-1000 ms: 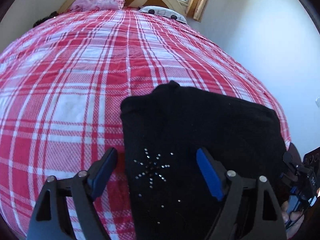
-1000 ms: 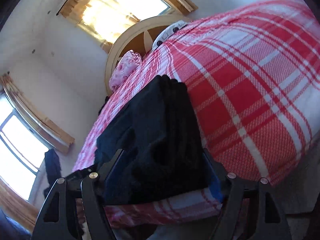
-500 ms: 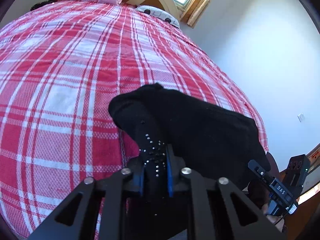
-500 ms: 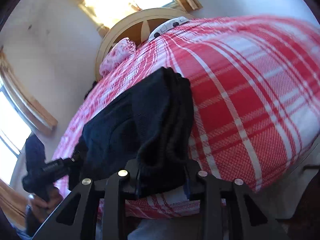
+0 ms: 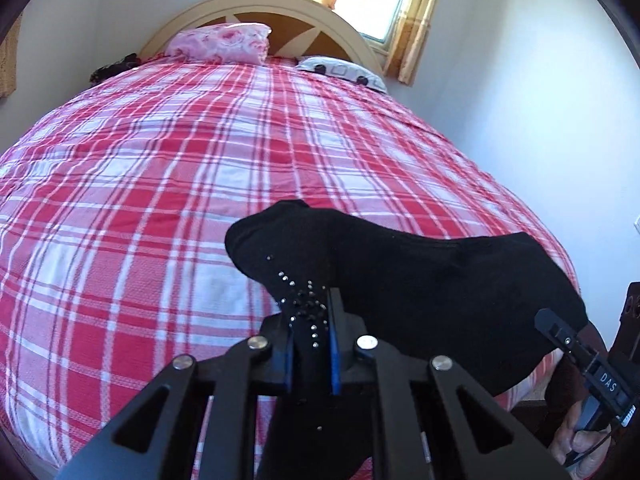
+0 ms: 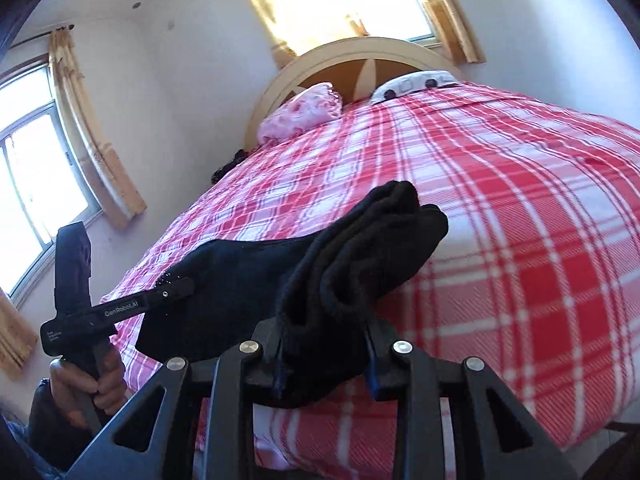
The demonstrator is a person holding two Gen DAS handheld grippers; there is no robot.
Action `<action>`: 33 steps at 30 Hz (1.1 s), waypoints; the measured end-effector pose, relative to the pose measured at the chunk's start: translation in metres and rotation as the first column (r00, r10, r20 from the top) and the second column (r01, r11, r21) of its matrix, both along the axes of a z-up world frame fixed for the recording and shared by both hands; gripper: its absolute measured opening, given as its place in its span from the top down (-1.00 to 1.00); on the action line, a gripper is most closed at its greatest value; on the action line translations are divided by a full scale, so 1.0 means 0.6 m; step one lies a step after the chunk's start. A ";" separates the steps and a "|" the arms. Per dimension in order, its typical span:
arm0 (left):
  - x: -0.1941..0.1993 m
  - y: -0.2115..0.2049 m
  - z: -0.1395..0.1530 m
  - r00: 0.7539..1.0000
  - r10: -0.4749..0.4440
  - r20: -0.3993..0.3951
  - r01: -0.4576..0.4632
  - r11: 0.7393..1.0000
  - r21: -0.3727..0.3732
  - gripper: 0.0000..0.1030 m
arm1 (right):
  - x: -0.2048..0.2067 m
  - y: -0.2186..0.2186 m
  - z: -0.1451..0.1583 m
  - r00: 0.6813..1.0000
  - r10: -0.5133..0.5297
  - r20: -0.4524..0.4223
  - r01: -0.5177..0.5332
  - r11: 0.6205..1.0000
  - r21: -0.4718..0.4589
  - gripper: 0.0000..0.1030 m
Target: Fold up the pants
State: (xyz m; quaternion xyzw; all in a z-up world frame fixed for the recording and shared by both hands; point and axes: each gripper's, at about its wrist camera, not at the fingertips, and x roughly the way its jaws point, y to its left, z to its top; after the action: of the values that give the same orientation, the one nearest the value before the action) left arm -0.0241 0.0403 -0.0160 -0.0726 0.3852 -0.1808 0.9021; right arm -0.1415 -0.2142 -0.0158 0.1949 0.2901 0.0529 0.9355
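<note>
The black pants point(image 5: 420, 280) are folded into a thick bundle near the bed's front right corner and are lifted partly off the cover. In the left wrist view, my left gripper point(image 5: 310, 308) is shut on the edge with the small silver studs point(image 5: 296, 292). In the right wrist view, my right gripper point(image 6: 326, 332) is shut on the thick stacked fold of the pants point(image 6: 360, 256). The cloth sags between the two grips. That view also has the left gripper point(image 6: 176, 288) at the far end, held by a hand point(image 6: 92, 384).
A red and white plaid cover point(image 5: 140, 200) spreads over the whole bed. A pink pillow point(image 5: 220, 44) and a white patterned pillow point(image 5: 344, 72) lie by the arched headboard point(image 5: 256, 4). A wall point(image 5: 540, 120) runs close along the bed's right side.
Both grippers went from open around the flat pants to shut on them. They have since risen, lifting the near edge off the cover, and the right gripper has rolled more upright.
</note>
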 end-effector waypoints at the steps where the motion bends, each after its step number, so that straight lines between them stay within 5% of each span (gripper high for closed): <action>1: 0.001 0.003 -0.001 1.000 0.009 0.000 -0.009 1.000 0.005 0.75 | 0.008 0.004 -0.001 1.000 0.008 0.003 -0.008 1.000 0.005 0.41; 14: 0.031 0.088 0.037 0.979 0.174 0.102 -0.180 0.982 0.056 0.75 | 0.109 0.094 0.033 0.986 0.161 0.043 -0.161 0.987 0.002 0.41; 33: 0.044 0.255 0.063 0.890 0.418 0.181 -0.438 0.895 0.085 0.75 | 0.283 0.291 0.057 0.919 0.381 0.099 -0.382 0.924 -0.014 0.42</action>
State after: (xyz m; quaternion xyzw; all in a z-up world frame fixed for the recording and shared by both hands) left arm 0.0023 0.1934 0.0220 -0.0852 0.2974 0.0418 0.9500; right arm 0.0281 -0.0394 0.0182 0.1345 0.2754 0.2445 0.9199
